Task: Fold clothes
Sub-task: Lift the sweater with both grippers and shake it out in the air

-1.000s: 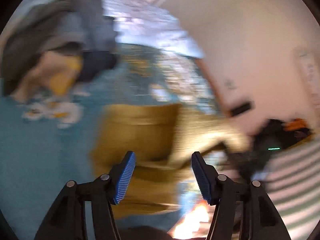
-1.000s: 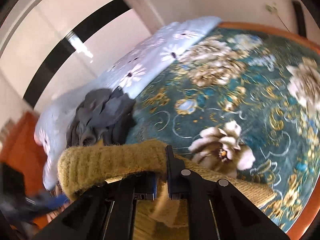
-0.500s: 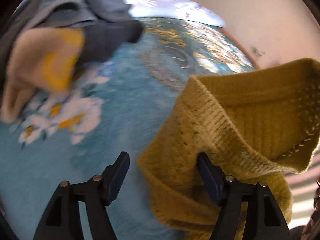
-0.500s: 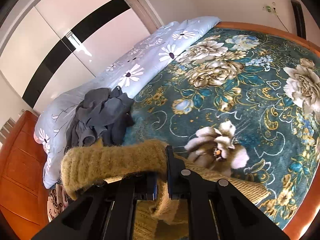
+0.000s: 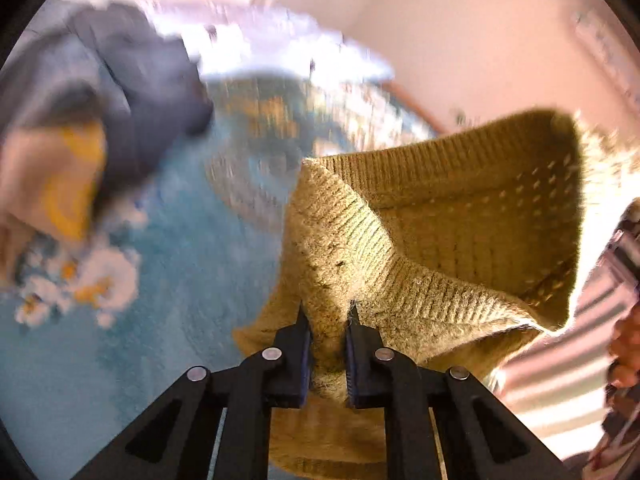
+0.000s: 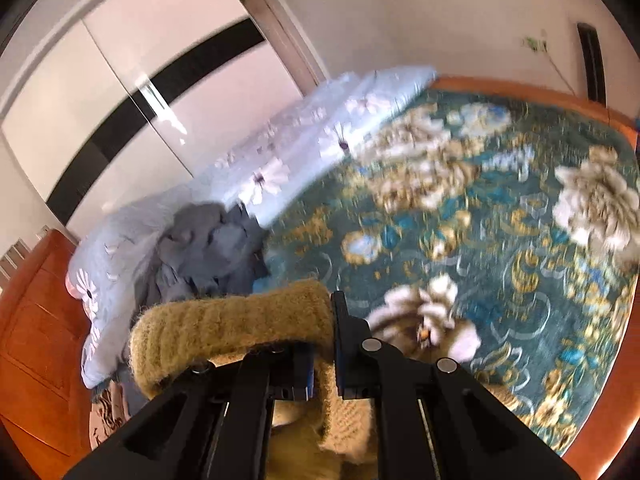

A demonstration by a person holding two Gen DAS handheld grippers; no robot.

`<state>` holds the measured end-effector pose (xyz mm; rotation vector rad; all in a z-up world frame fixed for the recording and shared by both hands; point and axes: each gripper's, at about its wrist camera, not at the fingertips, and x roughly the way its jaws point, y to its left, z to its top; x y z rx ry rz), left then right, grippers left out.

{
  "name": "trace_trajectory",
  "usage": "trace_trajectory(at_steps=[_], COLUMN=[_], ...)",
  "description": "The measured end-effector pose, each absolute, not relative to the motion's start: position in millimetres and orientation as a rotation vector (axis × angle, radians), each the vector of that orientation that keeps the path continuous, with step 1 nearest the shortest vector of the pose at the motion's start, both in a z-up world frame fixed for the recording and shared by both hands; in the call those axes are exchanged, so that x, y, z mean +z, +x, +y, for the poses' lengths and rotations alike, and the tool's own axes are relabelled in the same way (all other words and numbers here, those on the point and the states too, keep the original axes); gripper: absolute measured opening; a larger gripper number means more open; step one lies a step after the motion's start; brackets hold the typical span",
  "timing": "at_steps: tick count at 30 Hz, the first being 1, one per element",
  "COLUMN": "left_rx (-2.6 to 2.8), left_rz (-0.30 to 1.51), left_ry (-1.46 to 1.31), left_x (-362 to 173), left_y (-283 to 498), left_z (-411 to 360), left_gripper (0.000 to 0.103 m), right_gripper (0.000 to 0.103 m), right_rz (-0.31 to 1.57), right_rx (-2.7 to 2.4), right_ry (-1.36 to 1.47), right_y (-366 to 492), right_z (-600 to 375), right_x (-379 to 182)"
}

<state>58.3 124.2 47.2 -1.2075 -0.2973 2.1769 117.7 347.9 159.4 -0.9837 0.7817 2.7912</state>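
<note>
A mustard-yellow knitted sweater (image 5: pixel 440 240) hangs in the air over the bed. My left gripper (image 5: pixel 328 316) is closing, and its blue pads pinch a ribbed edge of the knit. In the right wrist view the same sweater (image 6: pixel 232 320) drapes over my right gripper (image 6: pixel 322 344), which is shut on a fold of it. A striped sleeve (image 5: pixel 560 380) and a hand show at the right edge of the left wrist view.
The bed carries a teal bedspread with large flowers (image 6: pixel 500 240). A heap of grey clothes (image 6: pixel 204 252) lies against a pale blue floral pillow (image 6: pixel 300 152). A beige and yellow garment (image 5: pixel 52 184) lies beside the grey heap (image 5: pixel 132 100). An orange wooden bed frame (image 6: pixel 36 340) borders the mattress.
My left gripper's jaws went from wide open beside the sweater's edge to pinched on it. The right gripper rose a little, still holding the knit.
</note>
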Motion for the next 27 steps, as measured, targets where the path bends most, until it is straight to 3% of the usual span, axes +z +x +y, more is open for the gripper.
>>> trace_trajectory(at_steps=[11,22,27], left_rx=[2.390,2.400,2.378], left_rz=[-0.301,-0.158,-0.104], left_ry=[-0.666,-0.366,-0.383], left_x=[231.6,331.8,352.1], left_y=[98.4,180.1,170.1], left_z=[43.9,-3.4,7.0], left_gripper=[0.014,0.014,0.014], right_gripper=[0.008,0.008,0.008], right_rz=[0.703,0.507,0.506], right_rx=[3.012,3.147,3.162], right_ry=[-0.506,-0.222,-0.185], right_y=[165.0,241.5,257.6], right_z=[337.8,299.8,303.5], right_x=[258.7,334.4,353.2])
